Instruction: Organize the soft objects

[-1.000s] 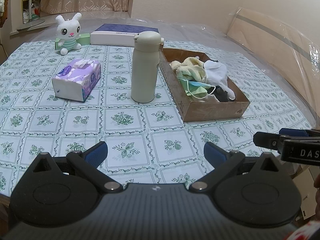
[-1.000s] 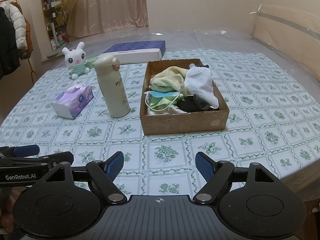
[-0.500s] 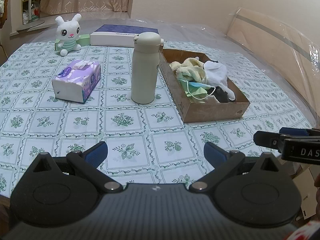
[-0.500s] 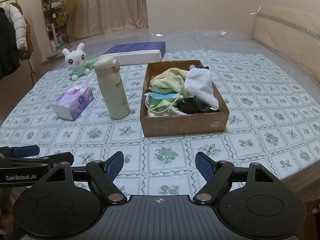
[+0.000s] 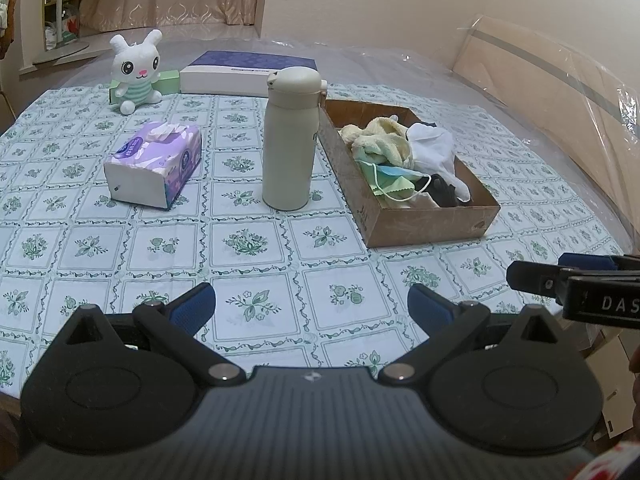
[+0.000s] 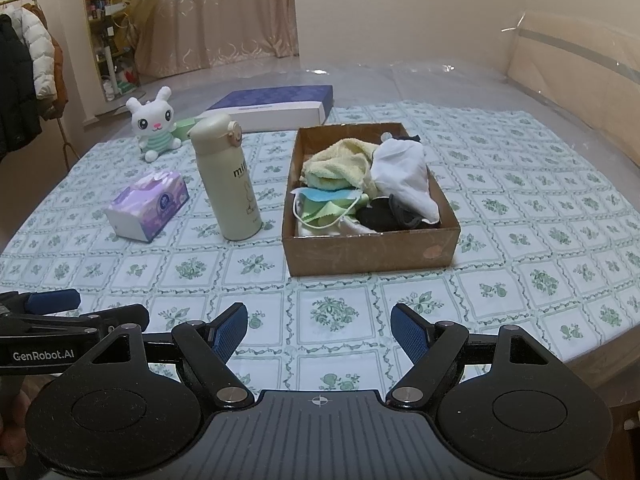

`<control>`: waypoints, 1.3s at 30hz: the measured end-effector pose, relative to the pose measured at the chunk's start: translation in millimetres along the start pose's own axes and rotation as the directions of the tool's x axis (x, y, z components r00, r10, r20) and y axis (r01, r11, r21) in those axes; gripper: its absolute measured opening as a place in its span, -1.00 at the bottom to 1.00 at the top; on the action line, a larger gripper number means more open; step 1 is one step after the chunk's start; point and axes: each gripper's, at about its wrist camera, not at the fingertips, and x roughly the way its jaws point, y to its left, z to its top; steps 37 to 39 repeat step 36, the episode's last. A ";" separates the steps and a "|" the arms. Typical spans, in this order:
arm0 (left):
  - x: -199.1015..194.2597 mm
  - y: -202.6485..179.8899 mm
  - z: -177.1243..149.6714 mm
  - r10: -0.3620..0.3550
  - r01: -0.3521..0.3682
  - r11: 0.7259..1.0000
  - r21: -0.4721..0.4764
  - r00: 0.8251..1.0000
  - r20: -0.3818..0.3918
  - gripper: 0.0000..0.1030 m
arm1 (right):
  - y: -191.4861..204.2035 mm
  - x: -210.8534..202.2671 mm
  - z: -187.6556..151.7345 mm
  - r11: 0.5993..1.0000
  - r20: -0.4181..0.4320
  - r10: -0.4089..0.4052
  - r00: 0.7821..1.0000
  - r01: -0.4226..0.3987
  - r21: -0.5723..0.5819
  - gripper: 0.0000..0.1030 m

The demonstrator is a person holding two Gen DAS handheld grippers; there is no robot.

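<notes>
Box [image 6: 370, 246] beyond right gripper [image 6: 318, 330] (jaws apart).

On the tabletop [image 6: 520, 216] stand an upright cream flask [image 6: 228, 184], a purple tissue pack [image 6: 148, 204] to its left, and, at the far edge, a flat blue-lidded box [image 6: 276, 106] beside a small green box [image 5: 166, 80].

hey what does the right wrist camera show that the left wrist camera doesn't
Only the right wrist view shows the coats hanging at far left, the bookshelf, and the lettering on the bottle.

Only the left wrist view shows cardboard below the table edge at right.

Both show the rabbit toy, tissue pack, blue flat box, the cardboard box of cloths, and both open, empty tools: left hand-held gripper, right hand-held gripper.
</notes>
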 end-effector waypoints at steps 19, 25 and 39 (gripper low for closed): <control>0.5 0.6 0.9 0.001 -0.001 1.000 -0.002 1.000 -0.001 0.97 | 0.1 0.0 -0.1 1.000 -0.001 0.001 1.000 0.000 0.001 0.52; 1.3 1.4 -0.2 0.003 -0.003 1.000 -0.004 1.000 -0.003 0.97 | 0.7 1.0 -1.2 1.000 -0.005 0.002 1.000 -0.002 0.002 0.52; 0.7 0.8 -2.7 0.004 -0.004 1.000 -0.008 1.000 0.012 0.97 | 0.5 1.4 -3.5 1.000 -0.002 0.000 1.000 0.000 0.004 0.52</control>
